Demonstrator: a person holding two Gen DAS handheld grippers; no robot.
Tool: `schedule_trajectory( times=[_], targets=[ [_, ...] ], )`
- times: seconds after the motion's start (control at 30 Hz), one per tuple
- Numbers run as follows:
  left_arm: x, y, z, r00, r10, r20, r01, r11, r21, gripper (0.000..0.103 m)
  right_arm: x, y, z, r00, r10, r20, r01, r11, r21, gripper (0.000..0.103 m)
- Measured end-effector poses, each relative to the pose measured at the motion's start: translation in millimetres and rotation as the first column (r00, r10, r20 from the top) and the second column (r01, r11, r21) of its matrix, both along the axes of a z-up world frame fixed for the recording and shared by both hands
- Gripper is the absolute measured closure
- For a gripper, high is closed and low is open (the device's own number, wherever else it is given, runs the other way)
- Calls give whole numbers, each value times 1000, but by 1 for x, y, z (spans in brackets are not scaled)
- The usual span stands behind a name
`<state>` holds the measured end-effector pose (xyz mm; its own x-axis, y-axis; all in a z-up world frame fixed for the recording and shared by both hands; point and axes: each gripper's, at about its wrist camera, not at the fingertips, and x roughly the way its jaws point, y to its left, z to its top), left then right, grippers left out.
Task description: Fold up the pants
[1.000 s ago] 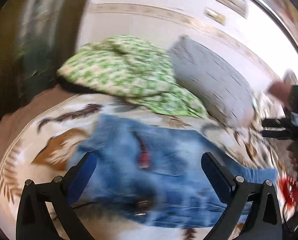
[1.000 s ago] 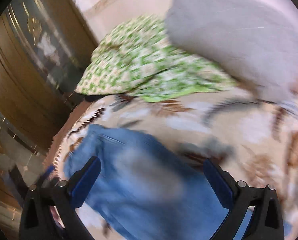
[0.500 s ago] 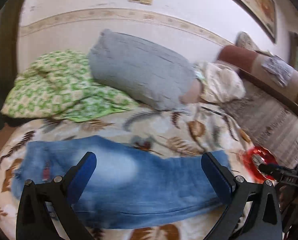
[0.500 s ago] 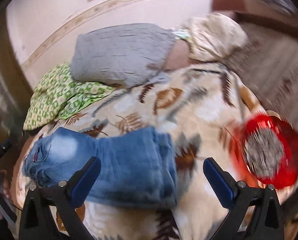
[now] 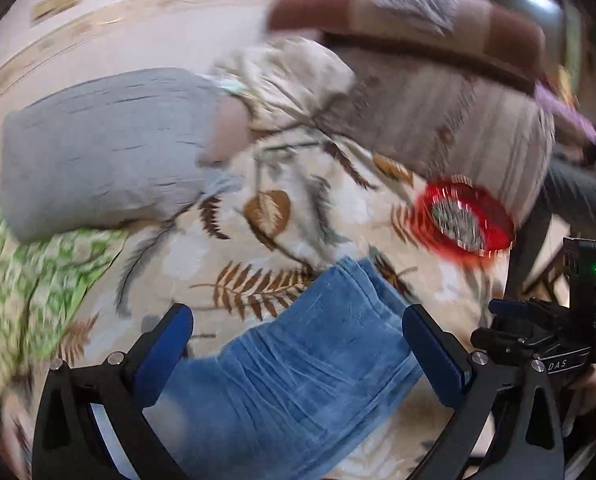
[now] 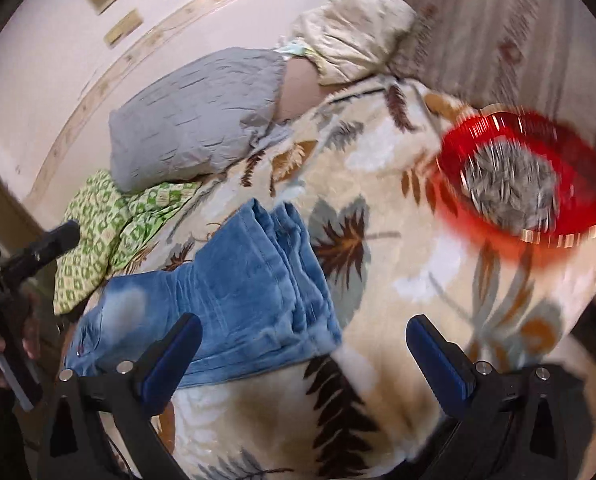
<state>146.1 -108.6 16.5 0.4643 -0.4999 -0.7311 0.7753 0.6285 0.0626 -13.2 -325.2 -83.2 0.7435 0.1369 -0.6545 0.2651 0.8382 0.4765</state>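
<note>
While jaws gape, jeans point(image 6: 234, 292) hems free

Pants point(image 6: 234, 292): blue denim cloth, faded, matt. Blanket point(image 6: 377, 400): fuzzy, soft. Red bowl point(image 6: 577, 184): shiny plastic. Grey pillow point(image 6: 194, 124): crinkly cloth. Gripper pads point(image 6: 170, 356): smooth blue.

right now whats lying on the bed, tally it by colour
blue: 1, the jeans
grey: 1, the pillow
green and white: 1, the checked cloth
cream: 1, the patterned pillow
red: 1, the bowl with a grey filling
total: 5, all on the leaf-print blanket
</note>
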Motion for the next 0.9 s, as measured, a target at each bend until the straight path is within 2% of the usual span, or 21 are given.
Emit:
schedule_trajectory(
  times=[0.07, 0.17, 0.27, 0.4, 0.53, 0.63, 0.67, 0.73, 0.83, 0.9],
  targets=[
    [7, -14, -4, 998, -63, -9, 63, 997, 52, 0, -1, 1, -15, 1000, -11, -6, 11, 999, 51, 0],
    [18, -39, -16, 987, -157, -46, 162, 977, 137, 0, 0, 4, -31, 999, -29, -15, 30, 996, 81, 0],
    [27, -53, -24, 978, -197, -61, 205, 961, 183, 0, 6, 7, -43, 1000, -10, -25, 13, 994, 111, 3],
    [43, -63, -30, 978, -189, -91, 203, 963, 177, 0, 17, 13, -57, 998, 8, -63, -1, 993, 115, 8],
    [56, -68, -39, 977, -182, -111, 198, 966, 166, 0, 24, 14, -60, 998, -16, -56, 22, 995, 101, 12],
    [62, -69, -46, 977, -174, -120, 194, 966, 171, 0, 32, 18, -57, 999, -15, -48, 19, 997, 69, 25],
    [63, -68, -48, 978, -171, -123, 191, 967, 169, 0, 33, 20, -54, 999, -12, -47, 15, 999, 52, 33],
    [65, -65, -50, 977, -169, -131, 189, 969, 158, 0, 37, 26, -53, 999, 11, -54, -10, 1000, 23, 37],
    [65, -61, -52, 977, -168, -132, 187, 970, 154, 0, 35, 27, -54, 999, 14, -52, -11, 999, 49, 45],
    [65, -60, -53, 977, -169, -132, 189, 969, 158, 0, 38, 27, -57, 998, 20, -54, -17, 997, 73, 55]
  ],
)
